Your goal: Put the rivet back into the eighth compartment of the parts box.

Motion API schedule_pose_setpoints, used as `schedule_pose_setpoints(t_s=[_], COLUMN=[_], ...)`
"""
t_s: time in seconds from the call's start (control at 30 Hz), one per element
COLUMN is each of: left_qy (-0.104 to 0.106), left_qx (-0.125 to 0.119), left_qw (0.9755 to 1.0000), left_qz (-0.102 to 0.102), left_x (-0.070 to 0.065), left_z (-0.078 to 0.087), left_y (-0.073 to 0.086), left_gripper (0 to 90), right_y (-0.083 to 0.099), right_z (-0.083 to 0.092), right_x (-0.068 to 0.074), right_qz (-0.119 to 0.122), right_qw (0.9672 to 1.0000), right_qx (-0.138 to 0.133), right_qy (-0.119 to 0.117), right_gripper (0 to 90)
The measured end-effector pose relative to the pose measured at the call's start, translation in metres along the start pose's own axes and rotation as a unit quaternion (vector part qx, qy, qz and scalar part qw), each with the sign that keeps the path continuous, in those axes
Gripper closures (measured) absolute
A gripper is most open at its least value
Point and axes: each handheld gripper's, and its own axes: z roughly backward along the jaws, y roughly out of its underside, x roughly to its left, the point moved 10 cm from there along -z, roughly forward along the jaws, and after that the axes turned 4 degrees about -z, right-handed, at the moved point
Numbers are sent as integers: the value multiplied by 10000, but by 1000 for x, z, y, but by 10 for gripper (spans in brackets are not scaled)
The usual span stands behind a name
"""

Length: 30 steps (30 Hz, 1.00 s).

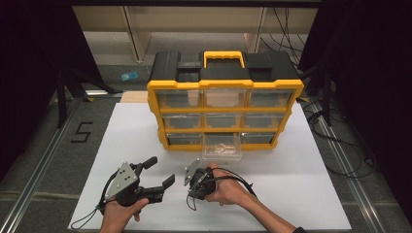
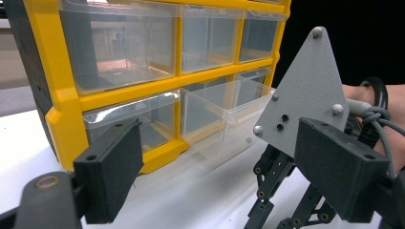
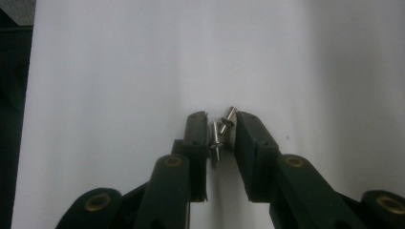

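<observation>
Two small metal screws (image 3: pixel 218 133) are seen pinched between the nearly closed jaws of the right gripper (image 3: pixel 221 131), just above the white table top (image 1: pixel 291 184); in the right gripper view one screw stands roughly upright against the left pad while the other is tilted toward the right pad, its head poking out past the tips. In the high view the right gripper (image 1: pixel 190 175) is held at the near middle of the table by a hand (image 1: pixel 228 187), its nose turned down toward the surface. The left gripper (image 1: pixel 160 172) is held just to the left of it by the other hand (image 1: pixel 119 213), its jaws spread wide with nothing between them. A yellow and black parts organiser (image 1: pixel 224 99) with nine clear drawers is set at the far side of the table, its yellow carry handle (image 1: pixel 223 58) on top. The bottom middle drawer (image 1: pixel 222 149) is pulled out toward the near edge, and something pale lies inside it, too small to be made out. In the left gripper view the same open drawer (image 2: pixel 224 114) is seen just beyond the grey plate (image 2: pixel 305 90) of the right gripper
</observation>
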Motion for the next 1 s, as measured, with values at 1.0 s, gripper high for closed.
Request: schedule_pose_setpoints(t_s=[1.0], left_qy=[-3], left_qx=[-14], left_qw=[10000], left_qz=[18], left_x=[0], left_z=[1], left_y=[-1], left_gripper=[168], right_y=[-13], right_z=[42], right_x=[-17], right_qz=[-370], right_qw=[9970], right_qx=[-674], right_qy=[67], right_gripper=[829])
